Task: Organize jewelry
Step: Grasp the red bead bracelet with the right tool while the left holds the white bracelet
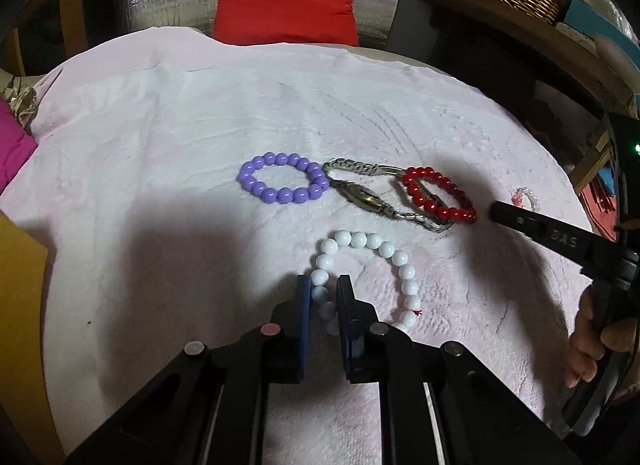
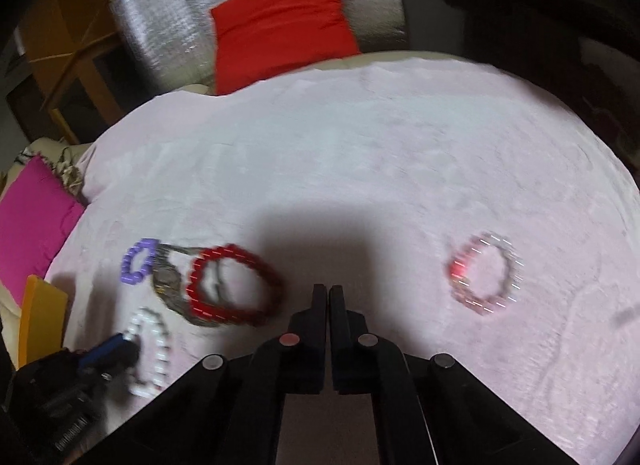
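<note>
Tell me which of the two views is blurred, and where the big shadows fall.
Left wrist view: sharp; the white bead bracelet between the left tongs is crisp, and a dark shadow covers the pink cloth left of the tongs. Right wrist view: motion-blurred, the red bracelet and pale pink bracelet smeared; shadow lies ahead of the right tongs.

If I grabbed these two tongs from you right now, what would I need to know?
Left tongs: closed around a stretch of the white bead bracelet, which lies on the pink cloth.
Right tongs: shut, holding nothing, above bare cloth.
Purple bracelet, metal watch and red bracelet lie bunched together, the red one overlapping the watch band.
A pale pink bracelet lies alone off to the right.
Done: cannot tell.
Left: place the white one, then separate the bunch.
</note>
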### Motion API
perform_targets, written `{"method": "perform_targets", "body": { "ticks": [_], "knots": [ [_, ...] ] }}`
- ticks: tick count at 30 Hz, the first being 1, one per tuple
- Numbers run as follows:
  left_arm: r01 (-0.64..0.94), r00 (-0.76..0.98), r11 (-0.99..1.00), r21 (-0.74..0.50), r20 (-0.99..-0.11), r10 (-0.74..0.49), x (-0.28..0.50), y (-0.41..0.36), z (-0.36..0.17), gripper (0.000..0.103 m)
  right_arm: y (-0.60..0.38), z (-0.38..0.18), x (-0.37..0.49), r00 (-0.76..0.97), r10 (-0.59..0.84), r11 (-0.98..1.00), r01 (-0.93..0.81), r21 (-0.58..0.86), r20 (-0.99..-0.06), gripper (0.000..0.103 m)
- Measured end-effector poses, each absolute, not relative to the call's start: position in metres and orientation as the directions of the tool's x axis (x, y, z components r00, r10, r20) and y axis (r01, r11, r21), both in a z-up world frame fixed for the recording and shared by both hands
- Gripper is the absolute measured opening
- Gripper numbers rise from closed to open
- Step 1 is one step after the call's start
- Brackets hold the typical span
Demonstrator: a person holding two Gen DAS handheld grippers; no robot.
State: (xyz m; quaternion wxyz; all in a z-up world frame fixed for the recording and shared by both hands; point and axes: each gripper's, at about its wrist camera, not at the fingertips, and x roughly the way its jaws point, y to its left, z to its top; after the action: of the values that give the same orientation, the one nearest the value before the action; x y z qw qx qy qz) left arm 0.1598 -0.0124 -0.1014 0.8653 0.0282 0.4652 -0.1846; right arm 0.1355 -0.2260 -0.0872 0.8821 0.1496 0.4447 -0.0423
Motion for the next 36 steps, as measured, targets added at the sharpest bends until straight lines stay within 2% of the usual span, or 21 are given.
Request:
{"method": "perform_targets", "body": {
  "ticks": [5,8,10,11,13,17,20,27,32,34,36],
  "knots": [
    [0.343,0.5,0.932,-0.12,-0.817,-0.289,0.156,-0.013,-0.101,0.013,-0.237,-0.082,0.126,0.622,0.16,0.92,0.187,0.344,-0.767,0.006],
    [0.344,0.501,0.932,-0.111,-0.818,-0.282,0.153,-0.014,-0.103,0.013,-0.228,-0.077,0.13,0.63,0.185,0.922,0.155,0.356,-0.754,0.006],
    [0.346,0.501,0.932,-0.108,-0.819,-0.281,0.152,-0.014,-0.104,0.013,-0.22,-0.076,0.134,0.637,0.192,0.925,0.138,0.355,-0.747,0.02],
    [0.347,0.501,0.932,-0.108,-0.819,-0.281,0.152,-0.014,-0.104,0.013,-0.218,-0.077,0.137,0.637,0.195,0.924,0.137,0.358,-0.746,0.032],
    [0.346,0.5,0.932,-0.11,-0.819,-0.282,0.152,-0.014,-0.104,0.013,-0.215,-0.078,0.138,0.645,0.203,0.92,0.132,0.37,-0.736,0.044],
    [0.349,0.504,0.932,-0.098,-0.819,-0.275,0.154,-0.018,-0.105,0.013,-0.204,-0.078,0.146,0.649,0.151,0.948,0.12,0.296,-0.746,0.043],
    [0.354,0.511,0.932,-0.081,-0.818,-0.265,0.153,-0.02,-0.105,0.013,-0.194,-0.085,0.157,0.625,0.098,0.969,0.118,0.219,-0.774,0.03],
    [0.362,0.522,0.931,-0.045,-0.818,-0.243,0.151,-0.028,-0.105,0.013,-0.175,-0.086,0.172,0.594,0.025,0.996,0.054,0.07,-0.804,0.029],
    [0.362,0.527,0.932,-0.03,-0.818,-0.231,0.151,-0.032,-0.105,0.014,-0.175,-0.088,0.181,0.592,0.02,0.997,0.05,0.061,-0.806,0.029],
    [0.362,0.529,0.932,-0.025,-0.817,-0.228,0.151,-0.033,-0.105,0.014,-0.173,-0.089,0.185,0.598,0.01,0.997,0.05,0.05,-0.802,0.025],
    [0.36,0.53,0.933,-0.023,-0.817,-0.225,0.151,-0.033,-0.106,0.014,-0.172,-0.089,0.186,0.606,-0.015,0.998,0.058,0.025,-0.795,0.014]
  ]
}}
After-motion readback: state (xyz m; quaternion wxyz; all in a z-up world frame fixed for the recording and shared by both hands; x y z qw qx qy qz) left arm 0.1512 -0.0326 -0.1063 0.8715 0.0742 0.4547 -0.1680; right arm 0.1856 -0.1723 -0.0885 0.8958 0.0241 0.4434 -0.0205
